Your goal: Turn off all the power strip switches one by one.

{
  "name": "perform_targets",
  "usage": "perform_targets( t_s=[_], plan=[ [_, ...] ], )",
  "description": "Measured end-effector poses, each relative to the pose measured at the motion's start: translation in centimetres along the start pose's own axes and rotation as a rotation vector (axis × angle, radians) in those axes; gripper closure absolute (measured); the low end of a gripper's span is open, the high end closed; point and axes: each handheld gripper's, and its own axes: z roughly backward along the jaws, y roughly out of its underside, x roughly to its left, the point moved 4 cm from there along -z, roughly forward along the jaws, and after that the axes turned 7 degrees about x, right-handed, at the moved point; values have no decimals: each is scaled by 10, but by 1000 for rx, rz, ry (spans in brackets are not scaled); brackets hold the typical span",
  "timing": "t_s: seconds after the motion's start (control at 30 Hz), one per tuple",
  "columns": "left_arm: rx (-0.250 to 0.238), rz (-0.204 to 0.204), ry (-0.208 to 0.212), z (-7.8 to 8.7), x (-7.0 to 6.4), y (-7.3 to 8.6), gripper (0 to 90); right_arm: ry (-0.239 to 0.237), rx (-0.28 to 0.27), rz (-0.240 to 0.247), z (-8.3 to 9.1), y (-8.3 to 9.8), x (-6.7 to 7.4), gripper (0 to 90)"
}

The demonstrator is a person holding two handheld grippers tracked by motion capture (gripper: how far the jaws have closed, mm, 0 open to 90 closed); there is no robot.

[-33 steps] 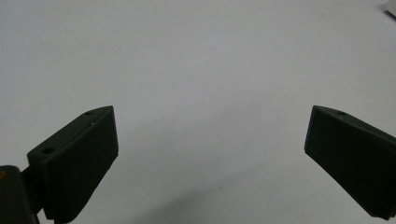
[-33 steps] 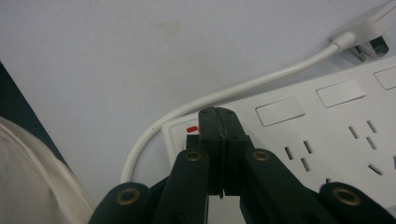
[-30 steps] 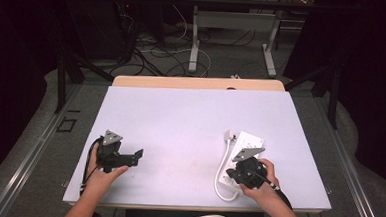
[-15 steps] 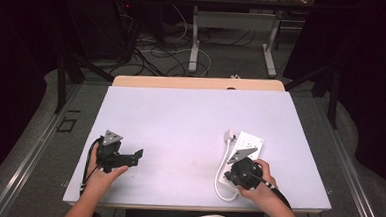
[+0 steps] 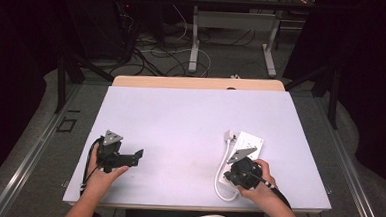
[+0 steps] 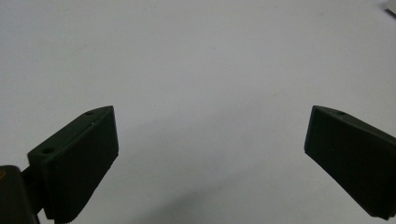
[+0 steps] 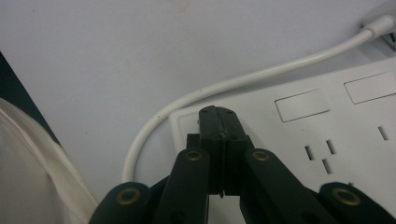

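Pale lavender table (image 5: 190, 123) bears a white power strip (image 5: 249, 144); dark room.

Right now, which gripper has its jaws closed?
The right gripper, over the white power strip: jaws pressed together. The left gripper has jaws wide apart over bare table.

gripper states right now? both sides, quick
Left gripper: open, jaws wide apart, nothing between them, above bare table.
Right gripper: shut, jaws pressed together, tip at the white power strip, gripping nothing visible.
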Motion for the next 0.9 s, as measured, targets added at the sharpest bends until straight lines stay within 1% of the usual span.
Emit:
perform_targets(
  t_s=[0.03, 0.13, 0.17, 0.27, 0.33, 0.4, 0.43, 0.47, 0.5, 0.53, 0.6, 0.63, 0.67, 0.7, 0.73, 0.77, 0.87, 0.9],
  plan=[
    [0, 0, 0, 0, 0, 0, 27, -1, 11, -2, 0, 0, 1, 900],
    [1, 2, 0, 0, 0, 0, 27, 2, 14, 2, 1, 0, 0, 900],
    [1, 2, 0, 0, 0, 0, 27, -1, 20, -8, 1, 0, 1, 900],
    [0, -2, -2, 0, 0, 0, 27, -10, 25, -7, 0, 0, 1, 900],
    [-1, -2, -3, 0, 0, 0, 27, -11, 8, 9, -2, -1, -1, 900],
    [-1, -1, -2, 0, 0, 0, 27, -23, 13, -17, 0, 0, -1, 900],
    [0, 1, -1, 0, 0, 0, 27, -23, 13, -17, 0, 0, -1, 900],
    [6, -3, 0, 0, 0, 0, 27, -21, -2, -17, -1, 1, -2, 900],
    [-1, 0, 0, 0, 0, 0, 27, -35, 2, -12, 0, 1, -3, 900],
    [-3, 1, -1, 0, 0, 0, 27, -42, -13, -38, 0, 1, -3, 900],
    [-4, 0, 0, 0, 0, 0, 27, -44, -21, -34, 1, 1, -4, 900],
    [-9, 8, 0, -1, 0, 0, 27, -44, -21, -34, 1, 1, -4, 900],
    [-8, 9, 1, -1, 0, 0, 27, -46, -17, -45, 2, 2, -3, 900],
    [0, 7, 2, -1, 0, 0, 27, -39, -19, -45, 2, 2, -3, 900],
    [-4, 4, 1, -1, 0, 0, 27, -40, -18, -33, 2, 2, -3, 900],
    [-2, 1, 1, -1, 0, 0, 27, -40, -5, -44, 3, 2, -2, 900],
    [1, 2, 0, 0, 0, 0, 27, -38, -5, -44, 3, 2, -2, 900],
    [3, -5, 0, 0, 1, 0, 27, -34, -5, -47, 3, 2, -2, 900]
  ],
)
